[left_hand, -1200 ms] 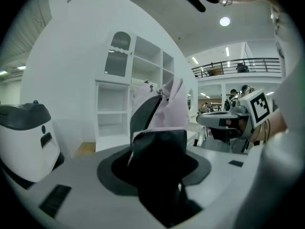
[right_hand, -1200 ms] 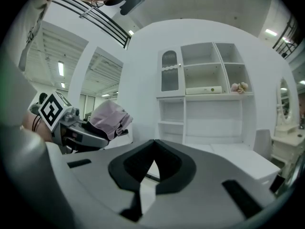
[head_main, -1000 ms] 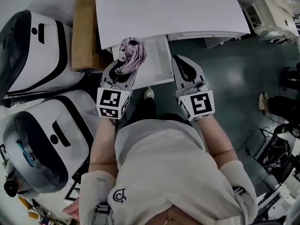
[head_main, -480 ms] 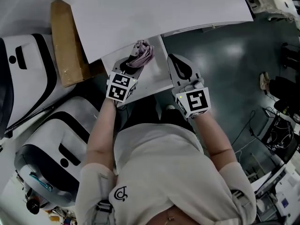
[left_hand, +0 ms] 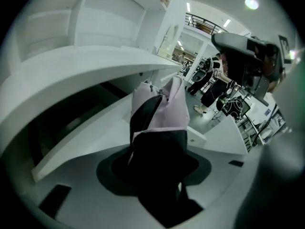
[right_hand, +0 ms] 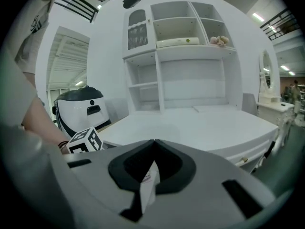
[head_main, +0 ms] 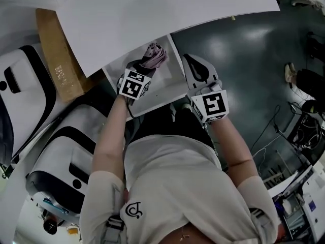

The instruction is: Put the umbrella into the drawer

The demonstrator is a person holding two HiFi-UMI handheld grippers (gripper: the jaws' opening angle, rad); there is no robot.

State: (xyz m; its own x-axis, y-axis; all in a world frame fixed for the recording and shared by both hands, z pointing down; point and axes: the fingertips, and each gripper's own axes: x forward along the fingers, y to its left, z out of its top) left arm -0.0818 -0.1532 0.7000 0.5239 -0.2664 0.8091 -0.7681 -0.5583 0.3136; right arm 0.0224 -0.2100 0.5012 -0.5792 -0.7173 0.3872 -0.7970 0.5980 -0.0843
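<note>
The folded pink umbrella (head_main: 155, 55) (left_hand: 162, 113) is clamped in my left gripper (head_main: 144, 67) (left_hand: 159, 142), which points steeply down. It hangs over the open white drawer (head_main: 167, 93), just below the desk's front edge, and its lower end is hidden by the jaws. In the left gripper view the drawer's wall (left_hand: 95, 132) runs right behind the umbrella. My right gripper (head_main: 195, 65) (right_hand: 153, 144) is at the drawer's right side. Its jaws meet at the tips and hold nothing.
The wide white desk top (head_main: 167, 9) overhangs the drawer. A brown cardboard box (head_main: 58, 70) leans at its left. Big white-and-black machine shells (head_main: 66, 151) stand at my left. Dark floor (head_main: 244, 60) lies to the right. A white shelf unit (right_hand: 181, 56) rises behind the desk.
Both grippers have sunk toward the drawer. The left one has tipped downward and carried the umbrella from above the drawer's front to its back part, under the desk's edge.
</note>
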